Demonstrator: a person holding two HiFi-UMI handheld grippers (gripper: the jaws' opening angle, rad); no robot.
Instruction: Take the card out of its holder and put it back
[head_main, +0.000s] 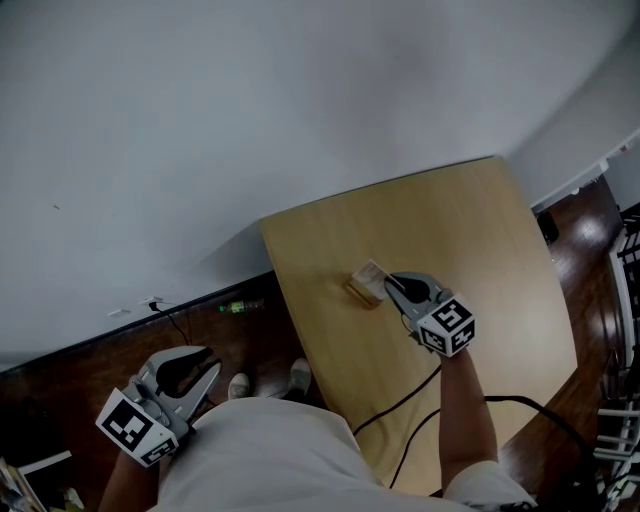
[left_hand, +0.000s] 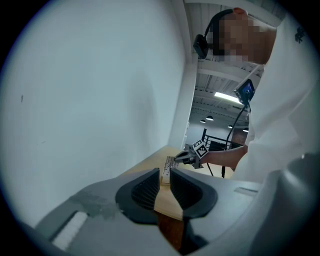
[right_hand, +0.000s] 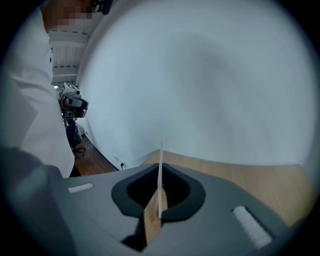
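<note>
Right gripper (head_main: 392, 284) clamps the card (head_main: 372, 276) at its holder (head_main: 360, 292).
Drawing out or reseating, I judge: either needs it kept square to the holder. Left gripper (head_main: 208, 364) is well away, parted, empty.

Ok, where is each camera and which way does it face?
Head view: on the head, steeply down at the table; left gripper, right gripper, shirt show.
Left gripper view: past its open jaws toward the right gripper; shirt shows.
Right gripper view: along the gripped card toward the wall; shirt shows.
Shared: first two show the right gripper.
</note>
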